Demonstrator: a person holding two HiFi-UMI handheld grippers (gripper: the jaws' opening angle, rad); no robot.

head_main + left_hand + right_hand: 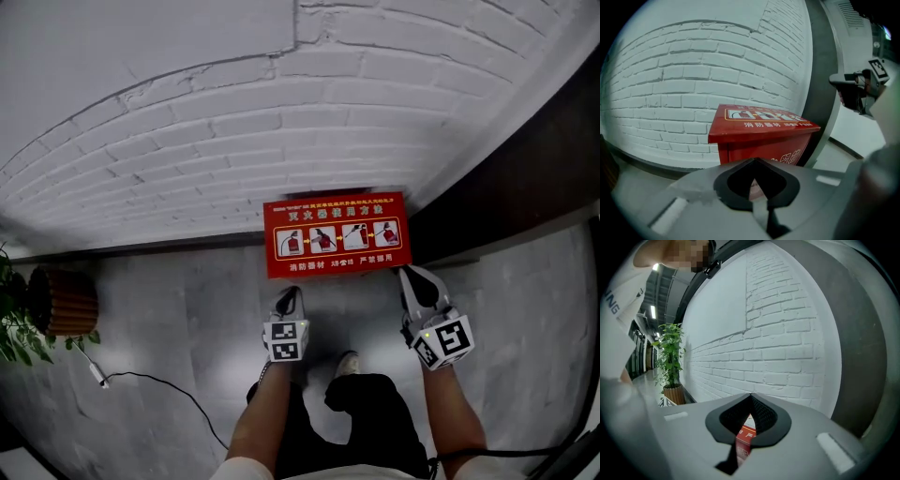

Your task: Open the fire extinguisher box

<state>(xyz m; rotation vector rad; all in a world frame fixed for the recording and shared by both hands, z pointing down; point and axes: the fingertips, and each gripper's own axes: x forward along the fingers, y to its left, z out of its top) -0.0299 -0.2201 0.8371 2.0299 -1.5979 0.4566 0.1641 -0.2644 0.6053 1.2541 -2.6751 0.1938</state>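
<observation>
The red fire extinguisher box (336,234) stands on the grey floor against the white brick wall, lid down, with white instruction pictures on top. My left gripper (290,294) hovers just in front of the box's left part, jaws shut and holding nothing. My right gripper (406,273) is at the box's front right corner, also shut and empty. In the left gripper view the box (761,126) fills the middle beyond the closed jaws (754,162), and the right gripper (857,89) shows at the right. In the right gripper view a sliver of the box (744,439) shows below the closed jaws (751,397).
A potted plant (58,302) stands at the left by the wall, also in the right gripper view as the plant (670,357). A thin cable (141,380) lies on the floor. A dark wall panel (525,178) runs right of the box. The person's shoe (347,361) is behind the grippers.
</observation>
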